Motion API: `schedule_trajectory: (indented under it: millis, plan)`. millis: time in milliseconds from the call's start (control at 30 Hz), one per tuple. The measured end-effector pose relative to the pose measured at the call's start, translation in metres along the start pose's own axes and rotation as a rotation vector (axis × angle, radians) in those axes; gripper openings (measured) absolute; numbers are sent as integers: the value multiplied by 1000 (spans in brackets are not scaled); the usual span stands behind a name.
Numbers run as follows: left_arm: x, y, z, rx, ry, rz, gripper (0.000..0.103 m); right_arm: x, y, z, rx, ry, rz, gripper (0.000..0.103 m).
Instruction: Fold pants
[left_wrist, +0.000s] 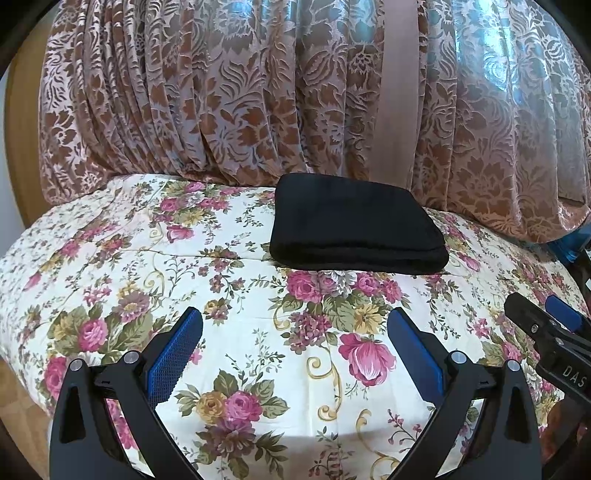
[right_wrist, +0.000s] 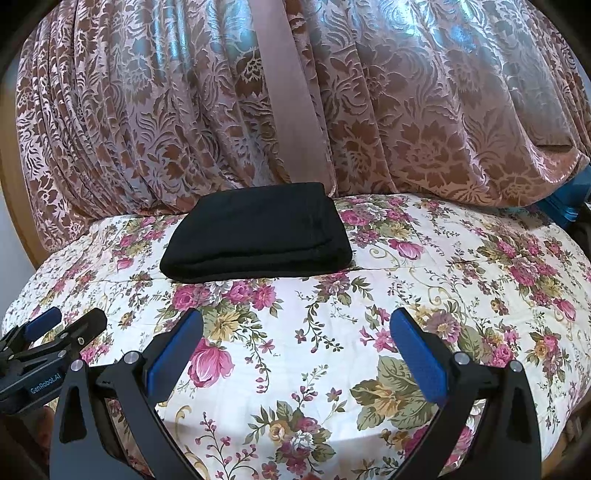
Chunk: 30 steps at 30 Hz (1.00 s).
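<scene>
Both jaws spread wide, folded black pants (left_wrist: 356, 225) on floral bedspread (left_wrist: 184, 258)

Solid black folded pants (left_wrist: 354, 229) lie ahead of the black-framed, blue-padded left gripper (left_wrist: 294, 332). The bed cover (left_wrist: 236, 295) beneath is cream with pink roses. Beyond hangs a pink-brown floral-patterned curtain (left_wrist: 240, 92).

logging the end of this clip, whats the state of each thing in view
pants: folded into a compact black rectangle, lying flat on the bedsheet, held by nothing
left hand-held gripper: open, empty, back from the pants
right hand-held gripper: open, empty, back from the pants
bedsheet: spread over the bed, lightly creased
curtain: hanging in pleats, bottom resting on the bed's far edge
</scene>
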<state>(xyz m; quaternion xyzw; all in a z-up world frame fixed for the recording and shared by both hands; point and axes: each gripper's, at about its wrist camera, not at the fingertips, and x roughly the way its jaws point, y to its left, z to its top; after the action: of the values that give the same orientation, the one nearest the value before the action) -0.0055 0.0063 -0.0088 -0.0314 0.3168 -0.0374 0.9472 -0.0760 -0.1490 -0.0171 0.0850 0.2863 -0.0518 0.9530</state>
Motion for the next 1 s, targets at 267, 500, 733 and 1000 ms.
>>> schedule_trajectory:
  millis: [267,500,733,1000]
  plan:
    - [2,0,-1,-4,8,-1,99,1,-1,0,1,5,3,101]
    - [5,-1,-3,-2,15,-1,99,2,-1,0,-5,11,5,101]
    - [7,0,-5,-6,22,1,99,3,-2,0,-5,15,7,101]
    - [11,2,-6,-10,43,12,99,5,-3,0,-4,25,7,101]
